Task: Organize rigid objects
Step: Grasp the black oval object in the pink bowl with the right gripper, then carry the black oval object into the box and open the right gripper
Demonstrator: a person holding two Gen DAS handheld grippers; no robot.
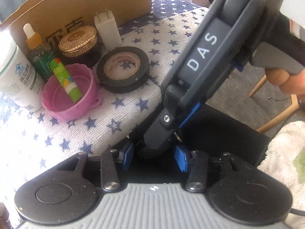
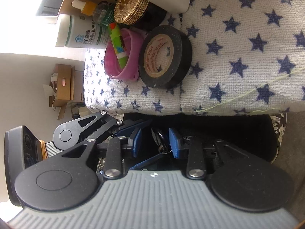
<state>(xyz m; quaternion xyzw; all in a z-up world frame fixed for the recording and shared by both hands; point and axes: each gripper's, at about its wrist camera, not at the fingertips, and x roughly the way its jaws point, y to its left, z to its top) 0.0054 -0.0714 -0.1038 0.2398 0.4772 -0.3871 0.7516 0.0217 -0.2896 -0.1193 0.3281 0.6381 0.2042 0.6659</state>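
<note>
Left view only — a hand (image 1: 286, 82).

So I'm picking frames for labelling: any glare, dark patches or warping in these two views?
Left wrist view: the white bottle and the star cloth below it are blown out; the gap beneath the jaws is near black; fisheye bending at the edges. Right wrist view: overexposed wall at left, dark space under the cloth edge, tape roll sharp.
</note>
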